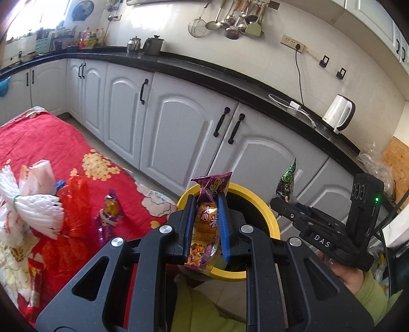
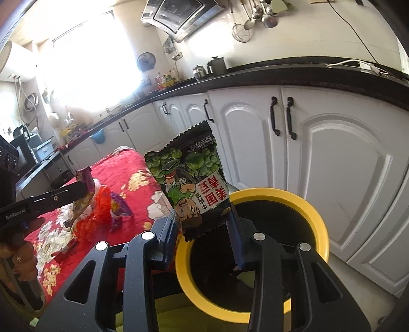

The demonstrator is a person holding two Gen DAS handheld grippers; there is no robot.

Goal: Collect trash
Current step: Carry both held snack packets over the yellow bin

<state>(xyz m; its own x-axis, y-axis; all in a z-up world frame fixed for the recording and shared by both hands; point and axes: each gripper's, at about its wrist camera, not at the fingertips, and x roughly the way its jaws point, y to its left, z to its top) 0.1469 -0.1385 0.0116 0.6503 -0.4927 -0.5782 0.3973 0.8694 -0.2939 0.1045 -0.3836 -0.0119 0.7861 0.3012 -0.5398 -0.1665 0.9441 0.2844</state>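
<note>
My left hand-held gripper (image 1: 206,224) is clamped almost shut on a purple and orange snack wrapper (image 1: 208,217), which stands upright between the blue pads over the near rim of the yellow bin (image 1: 258,199). My right hand-held gripper (image 2: 202,229) is closed partway on a green and black snack packet (image 2: 190,186), held upside down above the bin's dark opening. More trash lies to the left on the surface, which is covered with a red flowered cloth (image 1: 38,143): a purple wrapper (image 1: 110,206), red crinkled plastic (image 1: 74,212) and white foam netting (image 1: 30,204). White cabinets (image 1: 179,122) under a black countertop run behind, with a white kettle (image 1: 338,112) and hanging ladles (image 1: 230,23). My right hand-held gripper's side reads "DAS"; the packet carries large Chinese characters.
</note>
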